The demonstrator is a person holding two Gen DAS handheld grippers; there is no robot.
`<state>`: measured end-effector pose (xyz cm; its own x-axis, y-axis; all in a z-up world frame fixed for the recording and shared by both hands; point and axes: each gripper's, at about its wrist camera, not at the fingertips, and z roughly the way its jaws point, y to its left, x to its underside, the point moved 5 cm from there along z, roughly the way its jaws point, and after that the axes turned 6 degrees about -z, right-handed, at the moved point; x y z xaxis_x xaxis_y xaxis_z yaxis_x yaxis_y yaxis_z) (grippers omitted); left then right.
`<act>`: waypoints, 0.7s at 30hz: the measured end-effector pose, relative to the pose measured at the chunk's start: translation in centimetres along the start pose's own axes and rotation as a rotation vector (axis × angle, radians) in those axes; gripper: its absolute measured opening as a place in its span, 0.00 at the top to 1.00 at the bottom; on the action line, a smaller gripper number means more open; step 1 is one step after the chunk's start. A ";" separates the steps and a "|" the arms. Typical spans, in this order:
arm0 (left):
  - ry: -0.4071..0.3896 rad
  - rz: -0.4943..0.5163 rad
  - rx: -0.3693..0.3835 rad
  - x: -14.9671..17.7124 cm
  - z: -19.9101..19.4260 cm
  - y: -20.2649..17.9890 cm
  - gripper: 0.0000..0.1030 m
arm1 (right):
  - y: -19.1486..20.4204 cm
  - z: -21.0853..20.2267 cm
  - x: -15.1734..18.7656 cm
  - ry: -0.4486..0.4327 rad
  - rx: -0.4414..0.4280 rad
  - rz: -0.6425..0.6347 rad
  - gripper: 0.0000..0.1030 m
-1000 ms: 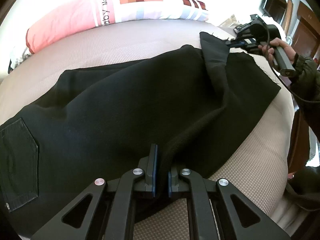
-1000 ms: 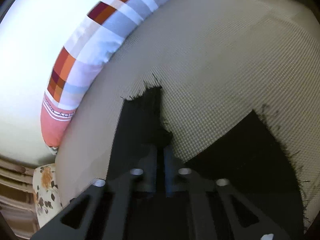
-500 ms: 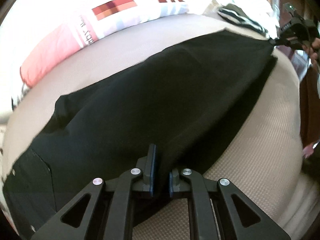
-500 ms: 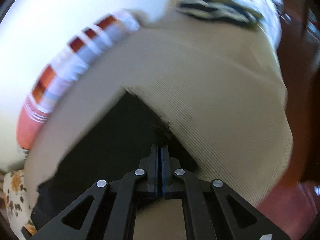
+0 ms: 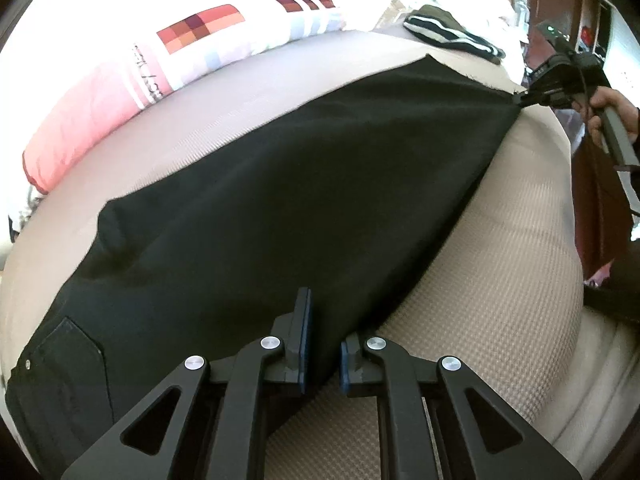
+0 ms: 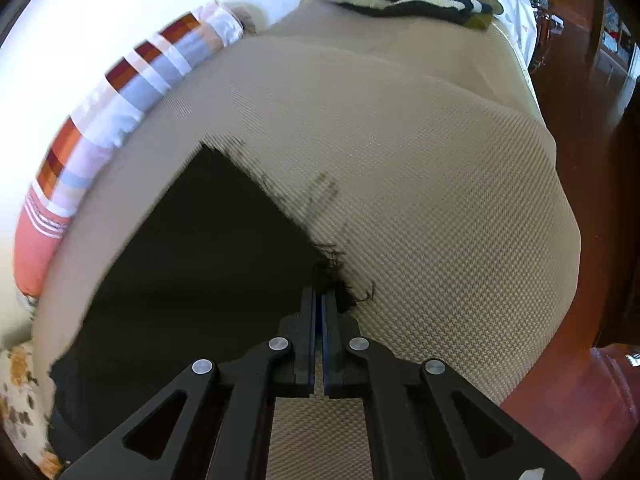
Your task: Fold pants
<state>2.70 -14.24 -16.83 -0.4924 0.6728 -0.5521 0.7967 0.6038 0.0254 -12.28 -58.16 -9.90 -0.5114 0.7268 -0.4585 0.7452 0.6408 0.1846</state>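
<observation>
Left wrist view, left tool (image 5: pixel 323 344) pinching black pants (image 5: pixel 280 184), right tool (image 6: pixel 319 320) clamping frayed hem, on bed (image 6: pixel 440 200).

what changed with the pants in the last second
The right claw pulled the hem corner outward, so the bunched fold in the pants is now stretched flat across the bed. Both claws stayed clamped on the fabric, the left claw at the near edge.

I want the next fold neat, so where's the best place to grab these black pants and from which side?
Take the black fabric pants at the frayed hem corner, coming in flat from the open mattress side: that edge lies thin on the beige textured mattress, and the right gripper already pinches it there.
</observation>
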 end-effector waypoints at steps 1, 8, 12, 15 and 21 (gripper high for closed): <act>0.006 0.003 -0.002 0.1 0.3 0.0 0.88 | 0.1 0.0 0.0 -0.001 0.006 -0.004 0.98; 0.038 -0.106 0.035 -0.3 -0.5 1.3 0.49 | 0.2 -2.7 -0.7 -0.023 0.031 -0.011 0.77; -0.029 -0.192 0.120 -0.4 -3.3 3.0 0.38 | 2.9 -5.0 -2.0 -0.083 0.038 -0.089 0.77; -0.084 -0.298 0.074 -0.4 -5.1 6.6 0.36 | 8.2 -5.4 -2.6 -0.077 -0.042 -0.214 0.77; -0.129 -0.532 -0.180 1.6 -6.8 16.1 0.36 | 24.1 -2.7 0.5 0.065 -0.317 -0.510 0.74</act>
<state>12.34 -0.56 -11.61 -0.7529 0.2060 -0.6251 0.3734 0.9158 -0.1480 4.29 -41.68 -3.37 -0.8032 0.3159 -0.5050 0.2404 0.9476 0.2104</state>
